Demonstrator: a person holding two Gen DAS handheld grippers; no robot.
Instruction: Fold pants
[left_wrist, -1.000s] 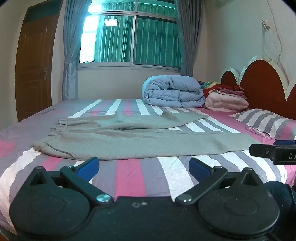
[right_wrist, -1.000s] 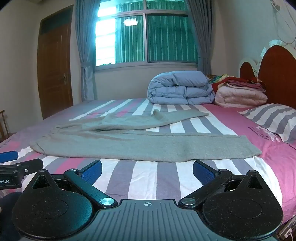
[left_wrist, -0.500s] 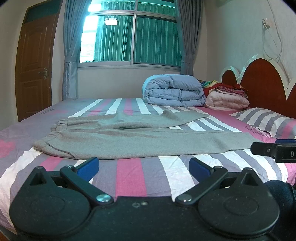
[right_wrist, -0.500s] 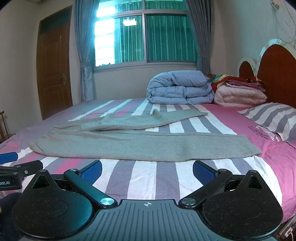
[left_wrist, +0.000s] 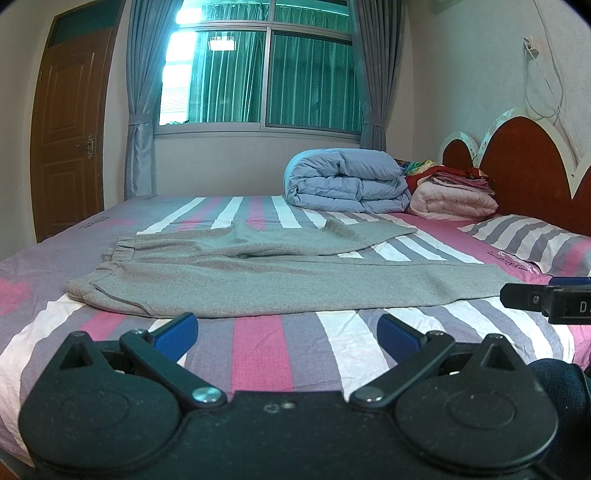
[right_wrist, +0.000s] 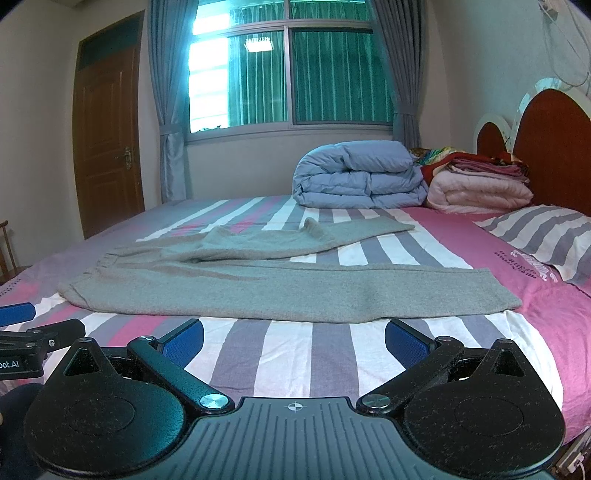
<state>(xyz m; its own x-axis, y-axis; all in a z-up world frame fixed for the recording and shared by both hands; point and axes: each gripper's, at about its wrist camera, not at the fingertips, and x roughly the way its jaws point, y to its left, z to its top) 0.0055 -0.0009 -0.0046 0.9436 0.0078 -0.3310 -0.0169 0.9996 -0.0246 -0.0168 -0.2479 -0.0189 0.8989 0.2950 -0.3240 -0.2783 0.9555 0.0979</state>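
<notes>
pants (left_wrist: 280, 284): 1 | tongs: 2, left (left_wrist: 288, 330), right (right_wrist: 293, 338) | duvet (left_wrist: 347, 181): 1 | pillow (left_wrist: 532, 240): 1

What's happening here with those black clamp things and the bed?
A person holds a hand-held gripper in each hand and is about to fold the grey knit pants spread flat on the striped pink, white and grey bed. The left hand-held gripper and the right hand-held gripper both hover open near the bed's front edge, short of the fabric. Nothing is gripped and no fold has been made. One leg lies angled away from the other.
</notes>
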